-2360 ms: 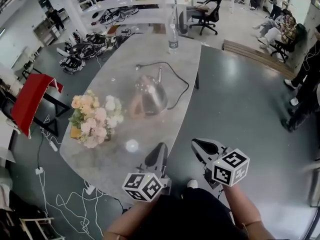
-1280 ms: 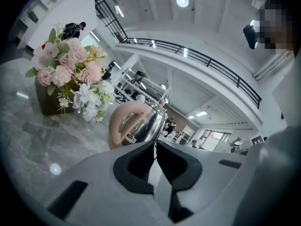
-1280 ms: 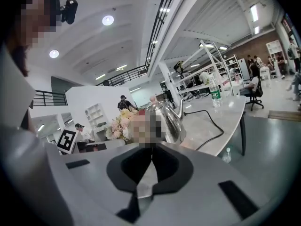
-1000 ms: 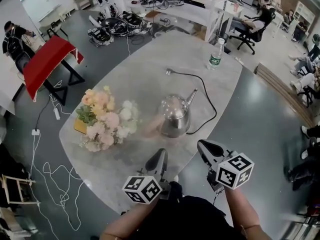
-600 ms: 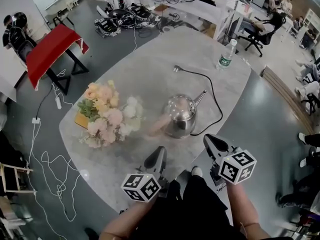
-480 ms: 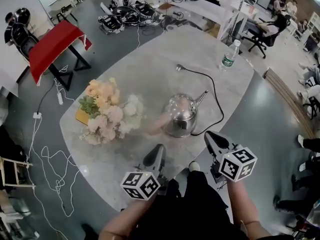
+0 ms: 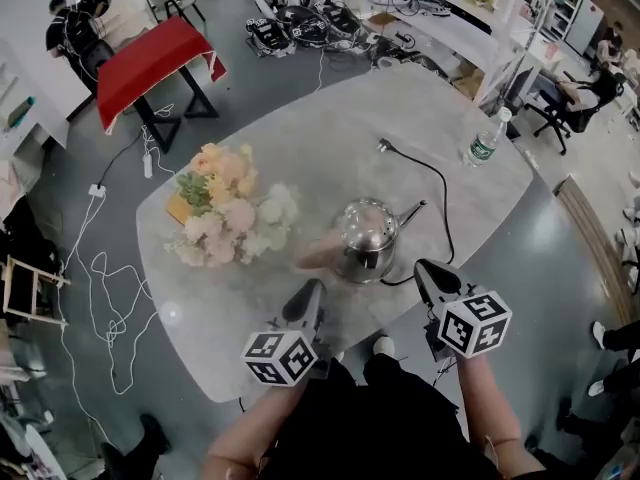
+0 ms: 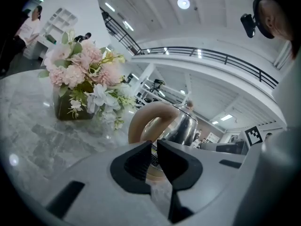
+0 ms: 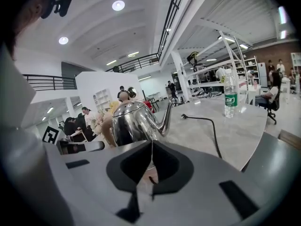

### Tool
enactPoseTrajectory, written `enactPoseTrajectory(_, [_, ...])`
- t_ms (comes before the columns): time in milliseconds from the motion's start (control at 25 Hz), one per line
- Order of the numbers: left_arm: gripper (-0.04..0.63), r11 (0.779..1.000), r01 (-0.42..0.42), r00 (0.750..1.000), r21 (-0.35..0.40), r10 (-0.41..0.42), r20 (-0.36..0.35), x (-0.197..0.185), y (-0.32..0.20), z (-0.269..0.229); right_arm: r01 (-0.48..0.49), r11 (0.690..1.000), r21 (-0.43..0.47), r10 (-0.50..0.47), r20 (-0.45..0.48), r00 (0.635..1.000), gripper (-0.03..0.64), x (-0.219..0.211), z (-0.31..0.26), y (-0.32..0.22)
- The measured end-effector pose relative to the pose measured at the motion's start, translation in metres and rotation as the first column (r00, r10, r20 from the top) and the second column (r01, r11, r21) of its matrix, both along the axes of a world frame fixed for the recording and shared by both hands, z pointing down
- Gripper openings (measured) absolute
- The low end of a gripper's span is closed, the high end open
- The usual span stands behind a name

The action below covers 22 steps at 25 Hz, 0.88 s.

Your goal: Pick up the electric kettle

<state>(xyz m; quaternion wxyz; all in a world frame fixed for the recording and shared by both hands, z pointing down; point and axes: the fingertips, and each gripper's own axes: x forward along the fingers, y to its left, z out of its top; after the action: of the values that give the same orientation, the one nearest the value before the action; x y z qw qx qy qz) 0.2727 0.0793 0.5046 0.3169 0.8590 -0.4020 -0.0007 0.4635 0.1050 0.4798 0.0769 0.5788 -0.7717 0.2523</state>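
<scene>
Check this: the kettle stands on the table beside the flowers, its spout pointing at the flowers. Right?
Not quite. The head view shows the kettle on the table beside the flowers, but its spout points away from them, toward the water bottle.

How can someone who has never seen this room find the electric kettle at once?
Look at the large grey marble table. Near its edge closest to the person, beside the pink and white flower bouquet, stands the shiny steel kettle. Only it is mirror-bright metal, with a thin spout, a tan loop handle and a black cord.
</scene>
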Motion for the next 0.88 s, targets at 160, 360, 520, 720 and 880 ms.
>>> enactPoseTrajectory(160, [0.018, 0.998, 0.061, 0.998, 0.007, -0.061, 0.017, 0.004, -0.006, 0.001, 0.026, 1.0, -0.001, -0.026, -0.006, 1.0, 0.008, 0.013, 0.002, -0.01])
enactPoseTrajectory(360, [0.02, 0.993, 0.115, 0.993, -0.016, -0.114, 0.037, 0.004, -0.011, 0.011, 0.039, 0.999, -0.019, -0.039, -0.003, 0.999, 0.008, 0.022, 0.011, -0.021])
enactPoseTrajectory(520, [0.065, 0.982, 0.189, 0.982, -0.024, -0.188, 0.034, -0.003, -0.015, 0.016, 0.038, 0.999, -0.029, -0.038, -0.001, 0.999, 0.008, 0.027, 0.019, -0.03])
enactPoseTrajectory(720, [0.152, 0.966, 0.256, 0.967, -0.032, -0.255, 0.017, -0.007, -0.028, 0.02, 0.036, 0.999, -0.034, -0.037, -0.022, 0.999, 0.009, 0.036, 0.027, -0.04])
enactPoseTrajectory(880, [0.184, 0.954, 0.299, 0.954, -0.029, -0.3, -0.012, -0.006, -0.039, 0.021, 0.058, 0.998, -0.035, -0.059, -0.026, 0.998, 0.106, 0.038, 0.031, -0.048])
